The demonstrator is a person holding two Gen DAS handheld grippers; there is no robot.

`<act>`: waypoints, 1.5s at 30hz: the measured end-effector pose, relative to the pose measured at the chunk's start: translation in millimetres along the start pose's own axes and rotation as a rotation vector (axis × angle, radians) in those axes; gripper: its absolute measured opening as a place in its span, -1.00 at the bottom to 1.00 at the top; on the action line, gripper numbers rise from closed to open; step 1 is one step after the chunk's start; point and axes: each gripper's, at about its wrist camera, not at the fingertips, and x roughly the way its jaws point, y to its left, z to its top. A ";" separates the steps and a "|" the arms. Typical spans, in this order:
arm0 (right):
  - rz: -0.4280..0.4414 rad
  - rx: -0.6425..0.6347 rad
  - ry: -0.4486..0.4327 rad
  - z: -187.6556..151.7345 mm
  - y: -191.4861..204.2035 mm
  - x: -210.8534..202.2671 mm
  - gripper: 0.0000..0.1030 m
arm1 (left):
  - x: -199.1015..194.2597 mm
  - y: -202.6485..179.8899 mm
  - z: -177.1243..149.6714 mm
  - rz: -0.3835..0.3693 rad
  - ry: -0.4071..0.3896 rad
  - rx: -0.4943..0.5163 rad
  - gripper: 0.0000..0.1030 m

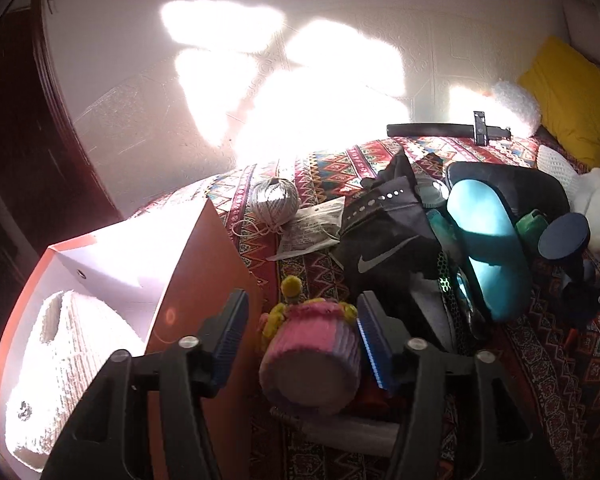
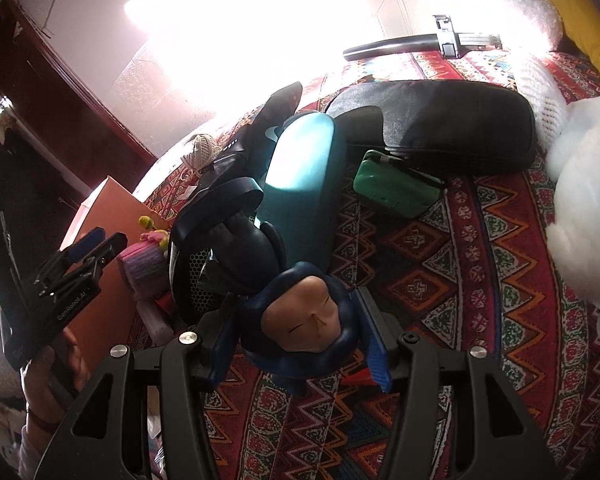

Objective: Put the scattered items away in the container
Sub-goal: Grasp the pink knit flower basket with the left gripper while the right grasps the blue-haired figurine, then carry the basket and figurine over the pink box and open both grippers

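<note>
Orange box point(image 1: 204, 264) holds one white knitted item point(image 1: 56, 364).

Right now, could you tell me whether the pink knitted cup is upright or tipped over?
Tipped over: the pink knitted cup lies on its side on the patterned cloth, round base facing the left wrist camera.

Support surface: patterned red cloth point(image 2: 460, 280). Directly on it: orange box point(image 1: 204, 280) at the left edge; ball of twine point(image 1: 274, 200) and paper packet point(image 1: 312, 230) further back; black Nike bag point(image 1: 388, 248) centre; green case point(image 2: 396, 190) and black cushion point(image 2: 452, 128) right; black-handled tool point(image 1: 448, 130) at the far edge.
</note>
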 end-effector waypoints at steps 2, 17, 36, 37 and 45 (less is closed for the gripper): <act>0.014 0.000 0.007 0.3 0.6 2.4 0.02 | 12.6 -1.7 4.6 0.015 0.007 0.011 0.47; 0.136 0.007 -0.017 -1.9 7.8 -25.3 0.02 | 39.0 -82.3 -43.9 0.028 0.292 0.604 0.60; 0.188 0.045 -0.069 8.3 4.4 -46.3 0.03 | 38.0 -75.7 -25.5 0.051 0.460 0.471 -1.00; 0.190 0.042 -0.067 7.0 5.3 -46.4 0.03 | 37.6 -74.0 -24.3 0.048 0.444 0.458 -1.00; 0.193 0.058 -0.058 8.1 -0.3 -40.8 0.03 | 55.0 -79.4 -9.3 0.179 0.534 0.700 0.39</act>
